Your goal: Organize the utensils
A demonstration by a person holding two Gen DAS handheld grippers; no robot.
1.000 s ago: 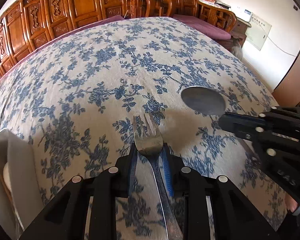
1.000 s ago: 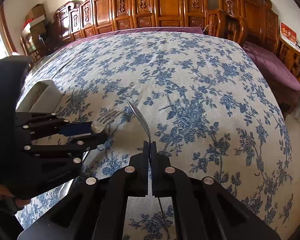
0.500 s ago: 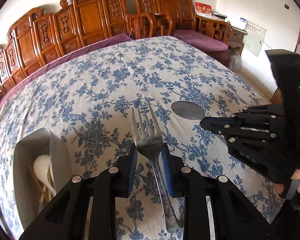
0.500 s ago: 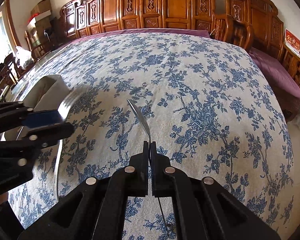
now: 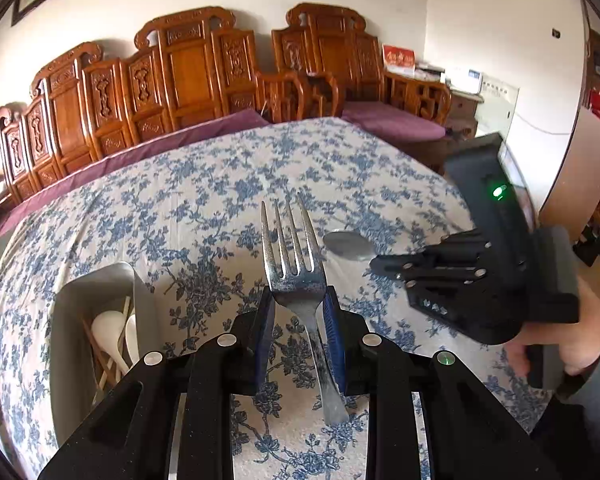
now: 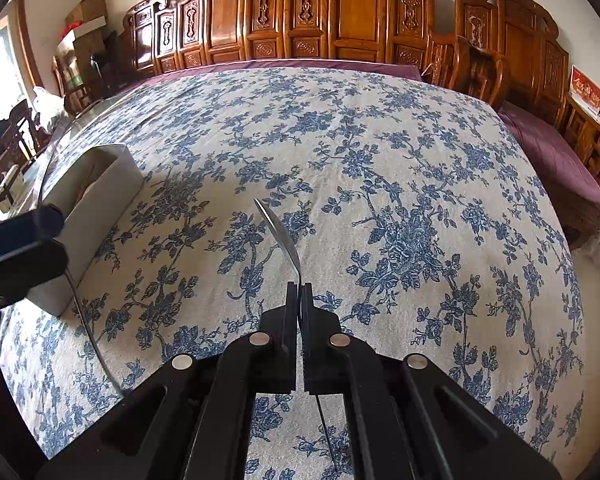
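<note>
My left gripper [image 5: 299, 300] is shut on a steel fork [image 5: 294, 264], tines pointing up and away, handle hanging back over the tablecloth. To its right, a hand carries my right gripper [image 5: 378, 266], with a steel spoon's bowl [image 5: 348, 245] sticking out of it. In the right wrist view my right gripper [image 6: 299, 294] is shut on that spoon [image 6: 279, 234], seen edge-on, lifted above the cloth. A white utensil box [image 5: 76, 320] sits at the left with white spoons [image 5: 110, 330] and chopsticks inside; the right wrist view shows its outer wall [image 6: 96, 200].
A blue-flowered tablecloth [image 6: 380, 200] covers the large table. Carved wooden chairs [image 5: 188, 68] line the far side, with purple cushions [image 5: 392, 124]. The left gripper's fingers [image 6: 24, 264] show at the left edge of the right wrist view, near the box.
My left gripper has risen and tilted up with the fork, bringing the white box and its contents into view. The right gripper has held still with the spoon.
</note>
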